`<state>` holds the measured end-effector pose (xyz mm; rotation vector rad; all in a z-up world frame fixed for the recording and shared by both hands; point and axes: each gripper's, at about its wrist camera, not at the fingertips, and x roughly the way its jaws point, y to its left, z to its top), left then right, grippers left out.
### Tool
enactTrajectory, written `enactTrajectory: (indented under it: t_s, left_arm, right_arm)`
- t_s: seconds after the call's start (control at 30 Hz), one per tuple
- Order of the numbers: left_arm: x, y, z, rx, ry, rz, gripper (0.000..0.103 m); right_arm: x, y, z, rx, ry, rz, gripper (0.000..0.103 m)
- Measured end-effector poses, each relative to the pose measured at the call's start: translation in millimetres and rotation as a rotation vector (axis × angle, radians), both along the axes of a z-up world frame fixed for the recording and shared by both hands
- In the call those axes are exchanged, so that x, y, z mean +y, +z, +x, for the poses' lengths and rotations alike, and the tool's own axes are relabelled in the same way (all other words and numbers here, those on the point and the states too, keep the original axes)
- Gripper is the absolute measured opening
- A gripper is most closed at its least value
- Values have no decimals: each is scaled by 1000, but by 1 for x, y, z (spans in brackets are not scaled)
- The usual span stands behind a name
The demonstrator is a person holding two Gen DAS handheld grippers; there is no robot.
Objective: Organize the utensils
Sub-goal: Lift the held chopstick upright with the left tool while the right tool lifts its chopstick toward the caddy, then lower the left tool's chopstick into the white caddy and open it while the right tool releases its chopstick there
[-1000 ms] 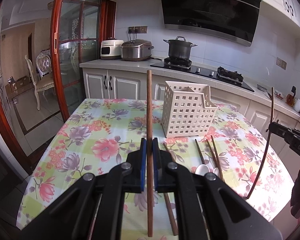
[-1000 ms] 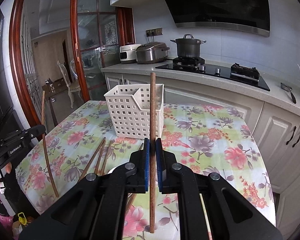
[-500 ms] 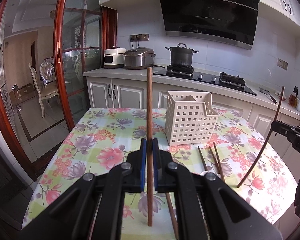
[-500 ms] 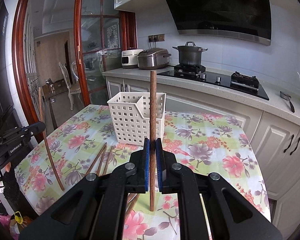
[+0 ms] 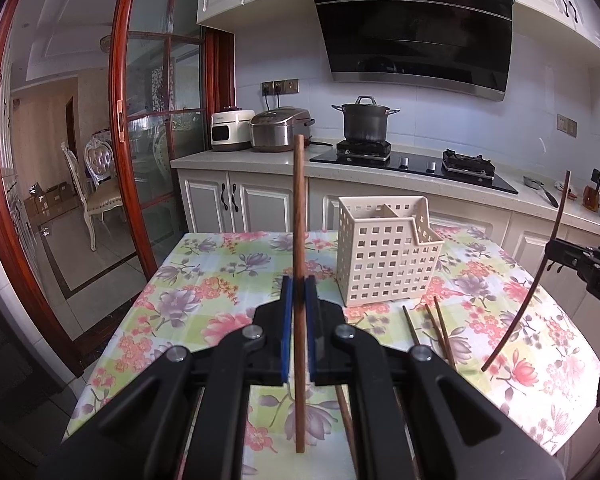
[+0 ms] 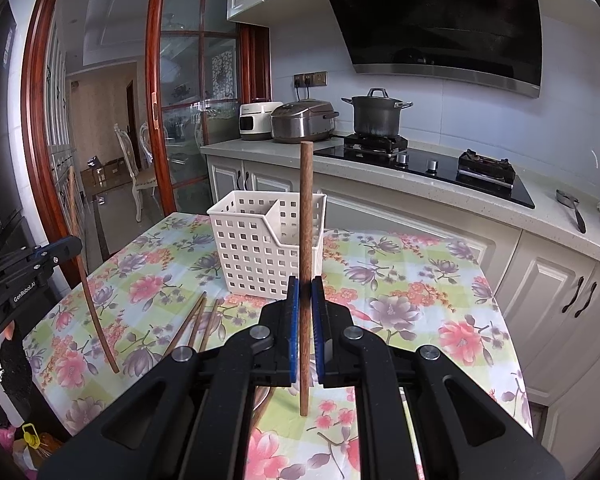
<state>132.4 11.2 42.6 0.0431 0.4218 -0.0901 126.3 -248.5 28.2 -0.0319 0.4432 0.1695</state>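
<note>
Left tool [image 5: 296, 328] and right tool [image 6: 306, 328]: each clamped on one upright brown wooden chopstick [image 5: 299, 220] [image 6: 306, 216], held above the floral-clothed table [image 5: 220, 280]. Risk: the white perforated plastic basket [image 5: 384, 256] may be missed or tipped if tilted sticks strike its rim.

white spoon [image 6: 262, 394] mostly hidden behind jaws, loose chopsticks' [image 5: 440, 330] near ends covered
</note>
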Motion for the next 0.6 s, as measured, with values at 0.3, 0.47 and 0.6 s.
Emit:
enactTrajectory:
  t_s: [0.3, 0.47, 0.6]
  left_arm:
    - [2, 36, 23, -38, -49, -46, 6]
    - [-1, 60, 46, -48, -79, -62, 6]
    - [-7, 83, 72, -57, -83, -73, 6]
  right_arm:
    - [-3, 28, 25, -34, -4, 25, 9]
    - [-5, 49, 45, -50, 0, 52, 9]
    - [-2, 67, 65, -57, 0, 64, 9]
